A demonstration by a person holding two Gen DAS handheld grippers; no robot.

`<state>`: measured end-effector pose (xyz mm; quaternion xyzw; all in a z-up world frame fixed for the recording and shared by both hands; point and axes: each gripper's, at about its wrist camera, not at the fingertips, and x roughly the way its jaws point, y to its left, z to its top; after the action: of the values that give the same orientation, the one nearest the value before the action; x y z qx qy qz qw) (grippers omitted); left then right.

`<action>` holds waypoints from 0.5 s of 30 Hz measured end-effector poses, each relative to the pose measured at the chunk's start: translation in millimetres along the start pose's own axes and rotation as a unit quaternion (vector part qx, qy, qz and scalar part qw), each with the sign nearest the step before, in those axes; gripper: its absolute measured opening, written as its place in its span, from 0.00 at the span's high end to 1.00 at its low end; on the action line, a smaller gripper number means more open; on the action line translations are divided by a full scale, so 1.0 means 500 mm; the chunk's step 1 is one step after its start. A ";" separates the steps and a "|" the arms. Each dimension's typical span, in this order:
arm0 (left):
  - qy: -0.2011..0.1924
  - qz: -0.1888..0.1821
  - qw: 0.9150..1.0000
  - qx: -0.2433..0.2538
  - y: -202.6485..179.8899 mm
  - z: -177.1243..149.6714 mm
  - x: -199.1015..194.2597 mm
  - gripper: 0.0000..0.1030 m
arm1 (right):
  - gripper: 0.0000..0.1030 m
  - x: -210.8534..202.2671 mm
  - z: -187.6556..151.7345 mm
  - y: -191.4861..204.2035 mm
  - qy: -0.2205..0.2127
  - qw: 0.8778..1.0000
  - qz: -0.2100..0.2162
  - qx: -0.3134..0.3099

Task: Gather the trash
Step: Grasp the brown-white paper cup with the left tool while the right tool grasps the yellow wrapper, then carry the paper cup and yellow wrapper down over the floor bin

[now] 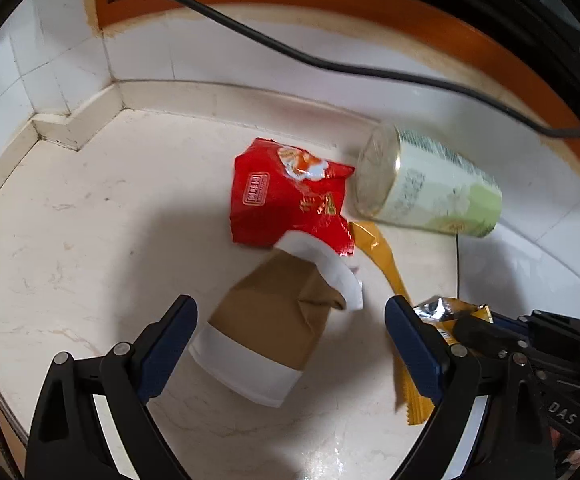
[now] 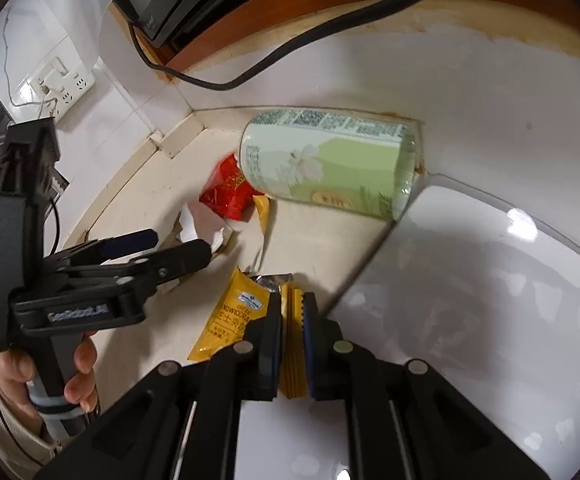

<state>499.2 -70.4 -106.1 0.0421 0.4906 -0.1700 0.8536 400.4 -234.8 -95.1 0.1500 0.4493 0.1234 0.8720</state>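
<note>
Trash lies on a pale stone counter [image 1: 89,240]. In the left wrist view, my left gripper [image 1: 290,316] stands open over a crushed brown and white paper cup [image 1: 265,332], its fingers on either side and apart from it. Past the cup lie a red snack wrapper [image 1: 285,196], a green-labelled bottle [image 1: 430,184] on its side and an orange wrapper strip [image 1: 382,256]. In the right wrist view, my right gripper [image 2: 292,300] is shut on a yellow cracker wrapper [image 2: 233,320], with its crimped edge pinched between the pads. The left gripper [image 2: 177,244] shows at the left there.
White tiled walls meet in a corner behind the trash, and a black cable [image 1: 290,52] hangs across them. A wall socket [image 2: 57,84] is at the far left. A glossy white curved surface [image 2: 490,280] fills the right. A hand [image 2: 49,368] grips the left handle.
</note>
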 end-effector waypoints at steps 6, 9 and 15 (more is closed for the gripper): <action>0.017 0.018 0.999 0.022 -0.011 -0.020 0.007 0.51 | 0.91 -0.007 -0.014 -0.006 0.002 1.000 0.006 0.005; 0.016 0.023 0.999 0.025 -0.010 -0.027 0.005 0.53 | 0.91 -0.012 -0.021 -0.007 0.003 1.000 0.008 0.009; 0.008 0.018 1.000 0.002 0.001 -0.066 -0.017 0.54 | 0.91 -0.040 -0.045 0.003 0.003 1.000 0.012 0.009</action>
<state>468.4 -59.8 -115.8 0.0541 0.4964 -0.1552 0.8524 370.6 -237.1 -91.8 0.1631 0.4514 0.1302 0.8676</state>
